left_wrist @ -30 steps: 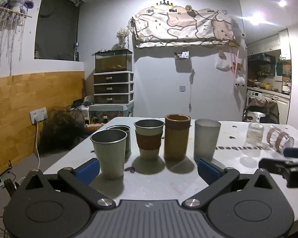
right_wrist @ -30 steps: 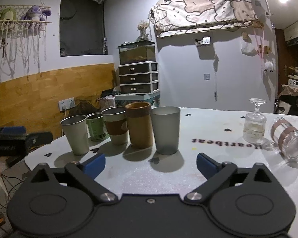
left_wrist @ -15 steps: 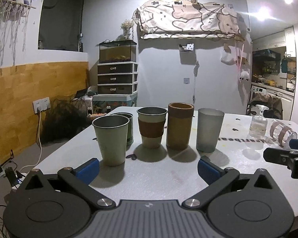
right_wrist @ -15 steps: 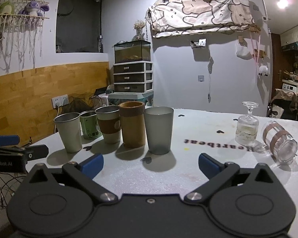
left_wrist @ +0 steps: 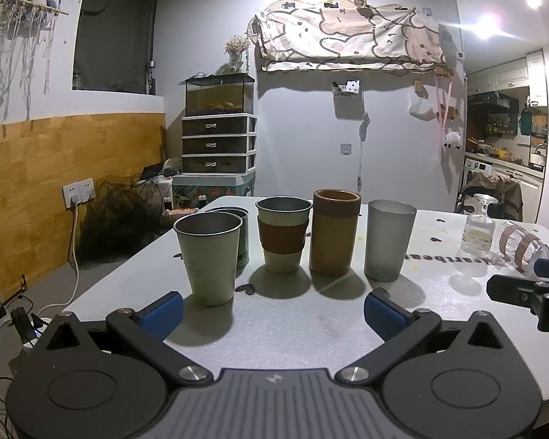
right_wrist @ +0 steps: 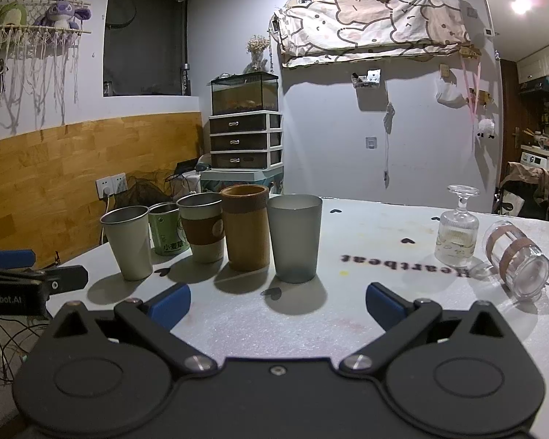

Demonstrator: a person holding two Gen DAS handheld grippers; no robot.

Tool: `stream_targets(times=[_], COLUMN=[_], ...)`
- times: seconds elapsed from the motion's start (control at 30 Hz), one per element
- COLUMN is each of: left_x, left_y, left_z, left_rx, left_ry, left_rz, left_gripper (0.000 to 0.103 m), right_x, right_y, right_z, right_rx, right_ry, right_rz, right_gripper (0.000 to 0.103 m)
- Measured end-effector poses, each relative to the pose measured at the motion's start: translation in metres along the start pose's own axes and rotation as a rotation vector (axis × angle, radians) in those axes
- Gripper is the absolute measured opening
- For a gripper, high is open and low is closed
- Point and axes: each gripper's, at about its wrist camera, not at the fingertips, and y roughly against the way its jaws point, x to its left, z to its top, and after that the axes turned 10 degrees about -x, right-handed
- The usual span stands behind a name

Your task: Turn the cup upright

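Note:
A clear glass cup with brown bands (right_wrist: 516, 259) lies on its side at the right of the white table (right_wrist: 347, 314); it also shows in the left wrist view (left_wrist: 521, 247). A stemmed glass (right_wrist: 457, 234) stands upside down beside it. Several cups stand upright in a row: a steel cup (left_wrist: 208, 256), a green cup (right_wrist: 166, 232), a sleeved cup (left_wrist: 283, 234), a brown cup (left_wrist: 335, 232) and a frosted grey cup (left_wrist: 388, 239). My left gripper (left_wrist: 274, 309) is open and empty before the row. My right gripper (right_wrist: 278, 301) is open and empty, left of the fallen glass.
The table's left edge drops to a floor with cables and a wall socket (left_wrist: 78, 192). A drawer unit with a fish tank (left_wrist: 217, 139) stands behind the table. The right gripper's side shows at the left wrist view's right edge (left_wrist: 530, 292).
Both grippers have drawn back and risen slightly, so the cups sit a little farther off. Both stay open and empty. No cup has moved.

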Motion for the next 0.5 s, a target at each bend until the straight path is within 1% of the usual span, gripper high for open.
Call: stream_targets(times=[0.5], left_x=[0.0004], left_y=[-0.0003], left_z=[-0.0005], left_rx=[0.005], left_ry=[0.002], left_rz=[-0.002], left_gripper=[0.103], right_x=[0.0002], right_y=[-0.001], right_z=[-0.0004], right_rx=[0.002], right_ry=[-0.003], right_rz=[0.001], right_gripper=[0.103])
